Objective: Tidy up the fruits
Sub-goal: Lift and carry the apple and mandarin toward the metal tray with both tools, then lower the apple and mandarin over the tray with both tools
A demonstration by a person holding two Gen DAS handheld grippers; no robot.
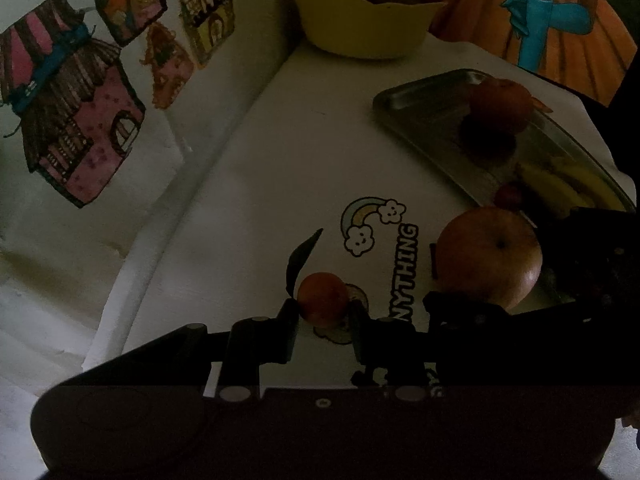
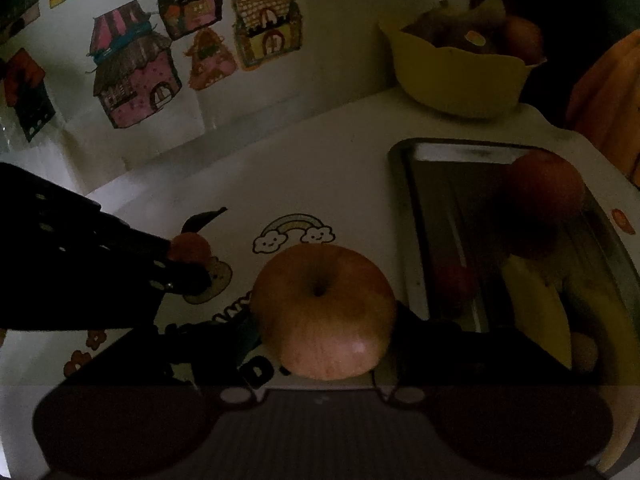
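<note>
My left gripper (image 1: 324, 308) is shut on a small orange-red fruit (image 1: 323, 298) with a dark leaf, just above the white table; it also shows in the right wrist view (image 2: 190, 249). My right gripper (image 2: 324, 328) is shut on a large apple (image 2: 323, 312), held beside the metal tray (image 2: 404, 216); the apple also shows in the left wrist view (image 1: 489, 254). The tray (image 1: 404, 96) holds a round red-orange fruit (image 1: 501, 106), bananas (image 2: 538, 308) and a small red fruit (image 2: 454, 282).
A yellow bowl (image 1: 360, 28) with dark fruits stands at the table's back, also in the right wrist view (image 2: 452, 80). The white tabletop (image 1: 280, 160) carries printed rainbow and letter stickers. A wall with house drawings (image 2: 136, 76) lies left.
</note>
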